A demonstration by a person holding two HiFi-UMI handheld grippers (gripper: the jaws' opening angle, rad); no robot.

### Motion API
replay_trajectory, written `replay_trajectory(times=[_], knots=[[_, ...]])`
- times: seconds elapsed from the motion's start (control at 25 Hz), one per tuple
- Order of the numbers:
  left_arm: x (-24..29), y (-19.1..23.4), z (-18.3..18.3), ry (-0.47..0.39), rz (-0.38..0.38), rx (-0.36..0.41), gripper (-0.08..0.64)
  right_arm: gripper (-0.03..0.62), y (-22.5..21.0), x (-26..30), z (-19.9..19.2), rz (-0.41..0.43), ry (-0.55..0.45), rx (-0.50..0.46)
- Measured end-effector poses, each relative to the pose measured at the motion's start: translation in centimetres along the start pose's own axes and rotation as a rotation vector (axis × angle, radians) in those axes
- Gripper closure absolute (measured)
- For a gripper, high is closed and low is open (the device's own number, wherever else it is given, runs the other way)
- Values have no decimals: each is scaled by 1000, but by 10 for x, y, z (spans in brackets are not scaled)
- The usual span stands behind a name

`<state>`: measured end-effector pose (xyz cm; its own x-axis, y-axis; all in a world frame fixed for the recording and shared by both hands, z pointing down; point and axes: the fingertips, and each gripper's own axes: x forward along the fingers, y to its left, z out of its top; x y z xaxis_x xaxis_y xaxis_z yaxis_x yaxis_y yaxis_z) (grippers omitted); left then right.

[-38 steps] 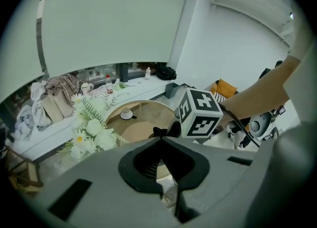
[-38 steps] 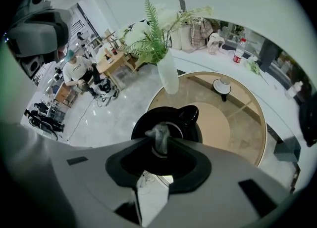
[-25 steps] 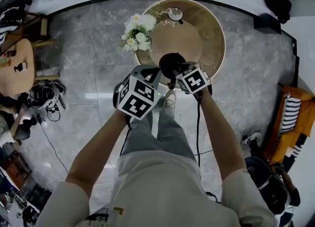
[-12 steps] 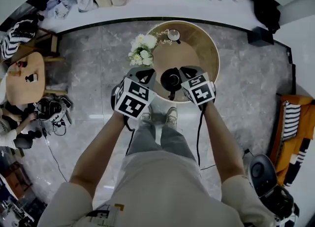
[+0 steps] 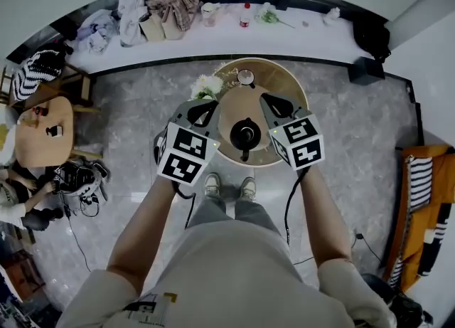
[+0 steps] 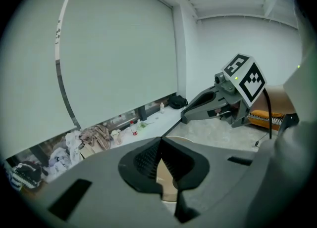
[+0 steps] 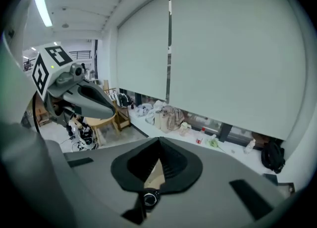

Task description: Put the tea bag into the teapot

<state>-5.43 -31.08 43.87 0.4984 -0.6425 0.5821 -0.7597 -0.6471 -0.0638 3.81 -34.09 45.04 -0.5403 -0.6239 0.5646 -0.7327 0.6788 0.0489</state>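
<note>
Teapot (image 5: 245,134) on round table (image 5: 277,77), grey marble floor (image 5: 355,127)

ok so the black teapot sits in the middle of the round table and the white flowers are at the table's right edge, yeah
Not quite. The white flowers are at the left edge of the round table, not the right, as the head view shows. The black teapot does sit near the middle of it.

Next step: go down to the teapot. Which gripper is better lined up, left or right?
Right, marginally. Both flank the teapot about evenly, but the right gripper sees the teapot just under its jaws, which have just closed on nothing. The left gripper, also shut and empty, sees only tabletop.
</note>
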Motion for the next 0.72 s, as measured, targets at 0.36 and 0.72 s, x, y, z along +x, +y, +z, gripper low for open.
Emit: replay_trajectory(times=[0.36, 0.72], knots=[[-79, -1, 96, -238, 118, 69, 552, 586, 1, -95, 97, -80, -275, -29], [-126, -30, 142, -365, 116, 223, 552, 586, 21, -176, 151, -68, -454, -82]])
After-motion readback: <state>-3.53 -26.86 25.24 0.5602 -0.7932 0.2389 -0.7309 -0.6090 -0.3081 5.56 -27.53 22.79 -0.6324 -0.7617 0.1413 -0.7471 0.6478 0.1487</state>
